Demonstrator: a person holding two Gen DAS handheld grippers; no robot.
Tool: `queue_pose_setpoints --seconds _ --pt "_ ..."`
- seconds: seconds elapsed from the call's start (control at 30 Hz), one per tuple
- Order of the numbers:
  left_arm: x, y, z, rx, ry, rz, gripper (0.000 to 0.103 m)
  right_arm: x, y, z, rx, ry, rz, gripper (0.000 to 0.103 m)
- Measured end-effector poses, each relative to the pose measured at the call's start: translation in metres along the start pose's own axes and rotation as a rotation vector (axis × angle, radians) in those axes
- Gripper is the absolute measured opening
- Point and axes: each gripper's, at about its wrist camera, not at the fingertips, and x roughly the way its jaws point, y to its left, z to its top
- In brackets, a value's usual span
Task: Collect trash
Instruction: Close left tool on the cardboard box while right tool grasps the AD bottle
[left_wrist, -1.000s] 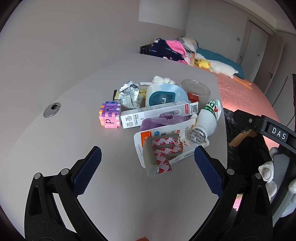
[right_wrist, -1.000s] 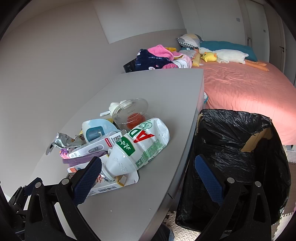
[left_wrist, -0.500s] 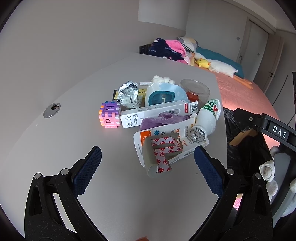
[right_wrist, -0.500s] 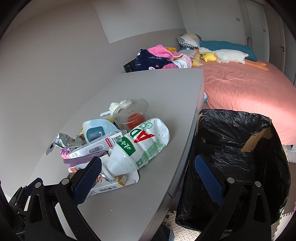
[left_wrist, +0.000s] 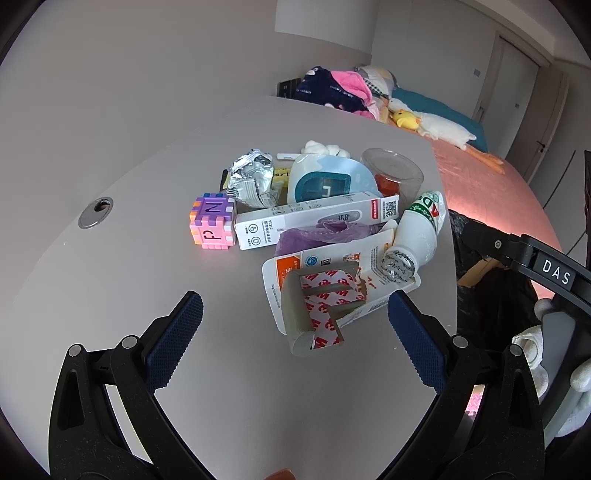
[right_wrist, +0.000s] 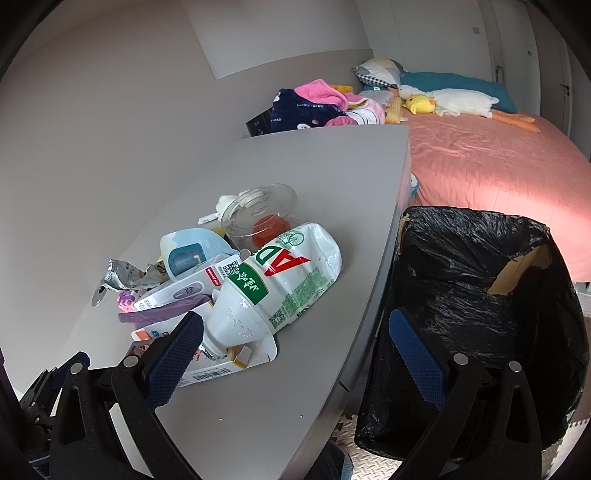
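A pile of trash lies on the grey table (left_wrist: 110, 295): a white AD bottle (left_wrist: 415, 230) on its side, a torn card package with tape backing (left_wrist: 325, 291), a thermometer box (left_wrist: 314, 221), purple plastic (left_wrist: 325, 232), crumpled foil (left_wrist: 251, 181) and a clear cup (left_wrist: 391, 173). My left gripper (left_wrist: 295, 343) is open and empty, just short of the card package. My right gripper (right_wrist: 295, 354) is open and empty, near the bottle's neck (right_wrist: 236, 325). A bin lined with a black bag (right_wrist: 476, 295) stands beside the table's edge.
A pink and purple cube (left_wrist: 212, 229) and a blue-white device (left_wrist: 325, 184) sit among the trash. A round metal grommet (left_wrist: 95, 212) is set in the table. A bed with a pink cover (right_wrist: 480, 158), clothes and plush toys lies beyond.
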Motion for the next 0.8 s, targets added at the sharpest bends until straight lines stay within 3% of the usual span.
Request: queue_pose_setpoints --seconds 0.4,0.8 --pt "0.026 0.006 0.004 0.007 0.053 -0.010 0.097 0.028 0.010 0.005 0.015 0.041 0.051 0.100" --pt "0.043 0.011 -0.004 0.021 0.101 -0.036 0.067 0.063 0.014 0.007 0.059 0.069 0.026 0.096"
